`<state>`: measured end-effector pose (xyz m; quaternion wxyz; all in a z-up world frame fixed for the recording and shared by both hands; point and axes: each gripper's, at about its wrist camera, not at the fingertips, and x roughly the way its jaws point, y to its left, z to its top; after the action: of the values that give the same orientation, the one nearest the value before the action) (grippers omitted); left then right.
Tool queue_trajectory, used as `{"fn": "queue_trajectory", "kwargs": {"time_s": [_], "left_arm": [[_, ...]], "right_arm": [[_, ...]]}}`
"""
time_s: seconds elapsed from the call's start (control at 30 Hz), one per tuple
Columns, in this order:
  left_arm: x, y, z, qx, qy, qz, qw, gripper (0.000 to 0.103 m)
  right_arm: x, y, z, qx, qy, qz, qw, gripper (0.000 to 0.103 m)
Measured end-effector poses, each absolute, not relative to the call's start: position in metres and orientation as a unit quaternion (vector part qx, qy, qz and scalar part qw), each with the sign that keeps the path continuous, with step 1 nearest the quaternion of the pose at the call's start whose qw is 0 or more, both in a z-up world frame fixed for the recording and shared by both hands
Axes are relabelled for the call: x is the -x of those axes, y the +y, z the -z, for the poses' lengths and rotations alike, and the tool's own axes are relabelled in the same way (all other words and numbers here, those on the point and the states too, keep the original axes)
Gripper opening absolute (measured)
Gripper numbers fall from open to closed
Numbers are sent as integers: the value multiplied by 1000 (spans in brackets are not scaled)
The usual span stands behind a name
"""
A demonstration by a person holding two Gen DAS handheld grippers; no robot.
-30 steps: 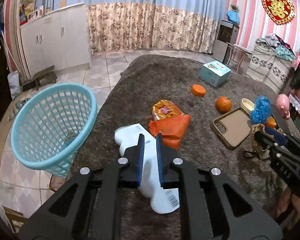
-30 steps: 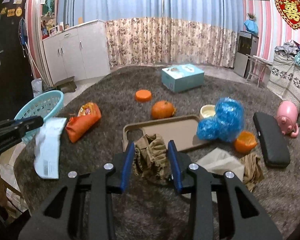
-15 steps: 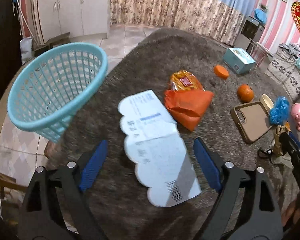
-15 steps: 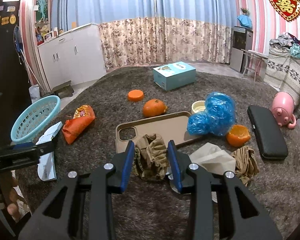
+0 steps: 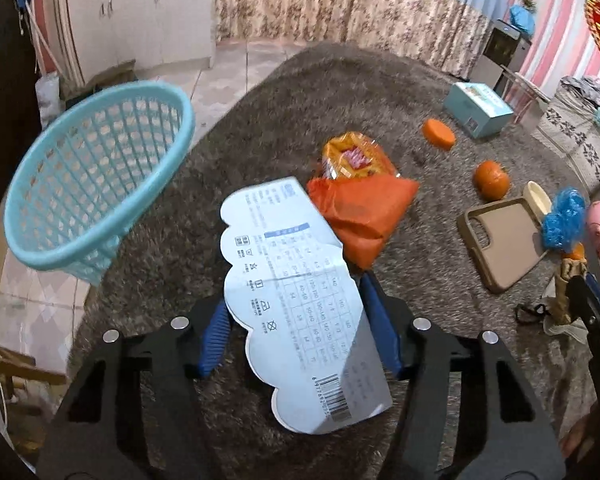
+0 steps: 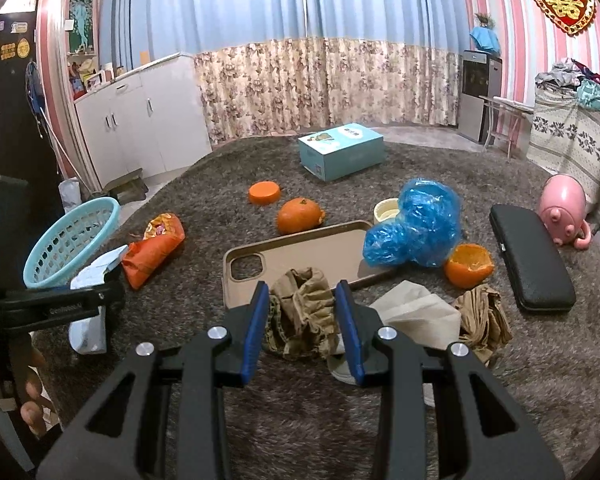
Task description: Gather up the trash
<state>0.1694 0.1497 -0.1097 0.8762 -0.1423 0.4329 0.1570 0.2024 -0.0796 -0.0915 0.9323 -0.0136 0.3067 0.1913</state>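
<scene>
Left wrist view, nearest first: the left tongs [image 5: 296, 336] stand spread on either side of a pale blue scalloped packaging card [image 5: 296, 300] and are closing in; the blue pads flank its edges, and I cannot tell whether they touch it yet. The card lies on the shaggy grey cover of the bench [image 5: 284, 92], one corner against the orange snack wrapper [image 5: 364, 216], which probably explains the sideways approach. Beyond and to the left, the turquoise basket [image 5: 96, 176] sits tilted at the bench edge with its mouth facing the card, so a short carry should suffice.

Right wrist view, nearest first: the right tongs [image 6: 302, 322] pinch a crumpled brown rag [image 6: 300, 312], pads pressed into its folds, presumably held ready for the same basket. Just beside it lie a white tissue [image 6: 420, 312] and more brown scraps [image 6: 482, 316]. Farther out come the tan phone case [image 6: 300, 256], the blue plastic bag [image 6: 416, 228], the orange peel [image 6: 468, 266] and whole orange [image 6: 300, 216], then the teal box [image 6: 340, 150].
</scene>
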Motion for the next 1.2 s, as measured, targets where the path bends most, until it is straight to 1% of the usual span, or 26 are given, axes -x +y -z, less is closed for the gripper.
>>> {"fn": "queue_trajectory", "kwargs": {"time_s": [0.07, 0.1, 0.13, 0.17, 0.2, 0.33, 0.47, 0.53, 0.7, 0.87, 0.97, 1.03, 1.07, 1.1, 1.13, 1.2], "left_arm": [[-166, 145, 99, 127, 414, -150, 889, 58], [-164, 142, 93, 118, 404, -147, 895, 53], [-162, 139, 88, 105, 393, -143, 902, 45], [-160, 135, 81, 90, 380, -139, 910, 28], [-160, 133, 76, 78, 374, -132, 915, 7], [-159, 135, 61, 59, 351, -120, 927, 5], [-155, 151, 53, 80, 343, -106, 930, 3], [-153, 157, 51, 88, 339, -102, 931, 0], [-152, 169, 49, 103, 334, -87, 933, 0], [-151, 173, 42, 84, 327, -87, 937, 0], [-155, 171, 47, 75, 341, -81, 933, 0], [-155, 166, 54, 66, 348, -80, 932, 21], [-156, 163, 60, 61, 354, -83, 930, 50], [-155, 160, 65, 57, 356, -89, 928, 66], [-156, 158, 69, 54, 359, -91, 927, 69], [-161, 155, 82, 54, 378, -85, 920, 72]], "right_arm": [[-202, -79, 90, 17, 302, -190, 934, 35], [-202, -78, 88, 18, 300, -190, 935, 35], [-202, -77, 87, 18, 298, -190, 935, 35], [-203, -75, 85, 20, 295, -191, 936, 35], [-203, -73, 83, 22, 292, -192, 937, 35], [-206, -64, 75, 29, 281, -198, 938, 35], [-208, -60, 72, 31, 278, -197, 940, 35], [-208, -62, 73, 30, 279, -195, 940, 35], [-209, -66, 78, 30, 286, -188, 939, 35], [-212, -71, 80, 25, 286, -183, 940, 35], [-213, -72, 81, 22, 287, -184, 940, 35], [-214, -73, 83, 20, 289, -185, 939, 35], [-214, -73, 84, 19, 290, -185, 939, 35], [-214, -74, 85, 18, 292, -184, 938, 35], [-215, -75, 86, 17, 293, -183, 938, 35], [-216, -78, 89, 13, 296, -182, 938, 35]]}}
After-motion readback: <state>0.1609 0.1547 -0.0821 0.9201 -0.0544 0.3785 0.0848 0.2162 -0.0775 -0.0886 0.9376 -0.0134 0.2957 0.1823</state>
